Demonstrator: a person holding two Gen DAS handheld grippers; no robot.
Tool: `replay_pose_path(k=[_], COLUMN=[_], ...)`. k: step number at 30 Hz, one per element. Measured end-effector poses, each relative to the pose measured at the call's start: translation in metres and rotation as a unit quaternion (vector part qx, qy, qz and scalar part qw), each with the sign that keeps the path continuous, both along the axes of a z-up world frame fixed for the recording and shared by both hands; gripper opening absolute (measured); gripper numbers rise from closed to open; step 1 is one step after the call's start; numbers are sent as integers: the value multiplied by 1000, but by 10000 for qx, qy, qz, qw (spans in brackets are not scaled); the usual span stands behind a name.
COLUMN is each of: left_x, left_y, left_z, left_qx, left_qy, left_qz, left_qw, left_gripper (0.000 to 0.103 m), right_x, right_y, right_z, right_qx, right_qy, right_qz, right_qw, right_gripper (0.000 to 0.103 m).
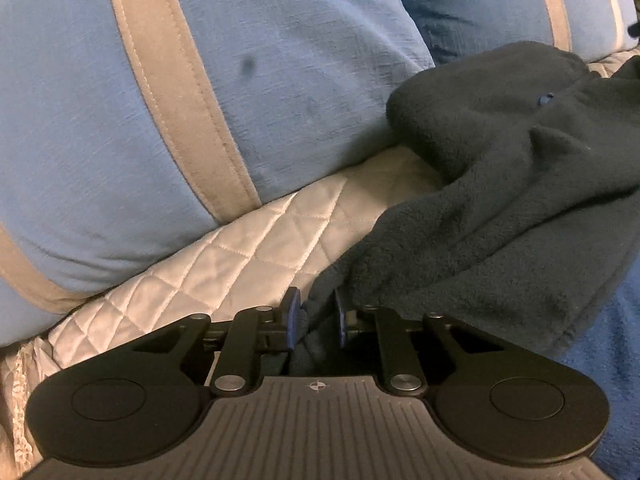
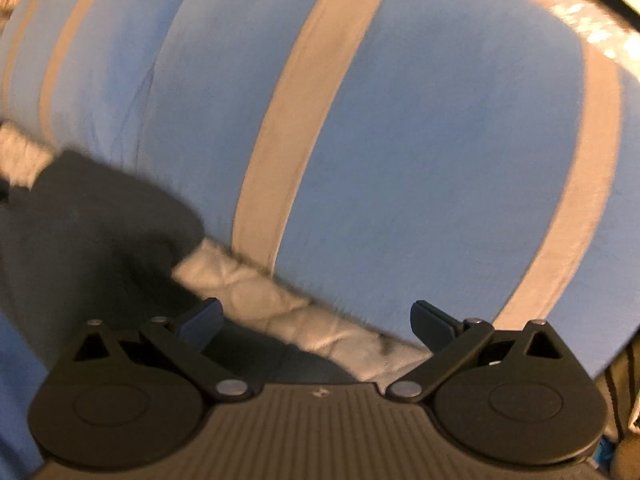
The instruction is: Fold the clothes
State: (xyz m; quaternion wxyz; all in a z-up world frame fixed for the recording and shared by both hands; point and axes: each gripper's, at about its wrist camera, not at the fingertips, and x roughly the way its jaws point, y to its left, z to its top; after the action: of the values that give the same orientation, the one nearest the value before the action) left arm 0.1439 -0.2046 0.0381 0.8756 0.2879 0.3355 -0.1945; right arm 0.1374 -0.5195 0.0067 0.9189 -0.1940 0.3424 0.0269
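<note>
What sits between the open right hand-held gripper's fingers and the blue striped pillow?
Only white quilted bedcover lies before the pillow; the dark fleece garment is off left. Shown in the right wrist view.

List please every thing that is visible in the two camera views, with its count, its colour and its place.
fleece: one, dark navy, crumpled on the quilt, right in the left wrist view, left in the right wrist view; one edge is pinched in the left gripper.
pillows: at least two, light blue with beige stripes, behind the fleece, resting on the quilt.
quilt: one, white, diamond-stitched, under the pillows and the fleece.
blue cloth: one, bright blue, lower right of the left wrist view, beside the fleece.
left gripper: one, black with blue pads, shut on the fleece edge.
right gripper: one, black with blue pads, open above the quilt, holding nothing.
</note>
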Motion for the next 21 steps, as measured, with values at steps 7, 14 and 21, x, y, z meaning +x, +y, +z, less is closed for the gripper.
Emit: replay_pose_path(k=[7,14,21], left_x=[2,1,0], left_y=[1,0,2], left_z=[-7,-14,-20], left_qx=[-73,-129,-178], left_qy=[-14,-66,-145], left_qz=[-23,-18,-138], left_qw=[10000,9999,9996], left_gripper=[19,19,19], right_x=[4,13,40], right_y=[6,11,22], right_z=[-27,-11,-22], right_qx=[-738,-509,-539], right_qy=[416,318,780], right_qz=[283,630,1049], right_qw=[9960,9962,9900], right_gripper=[103,102,88])
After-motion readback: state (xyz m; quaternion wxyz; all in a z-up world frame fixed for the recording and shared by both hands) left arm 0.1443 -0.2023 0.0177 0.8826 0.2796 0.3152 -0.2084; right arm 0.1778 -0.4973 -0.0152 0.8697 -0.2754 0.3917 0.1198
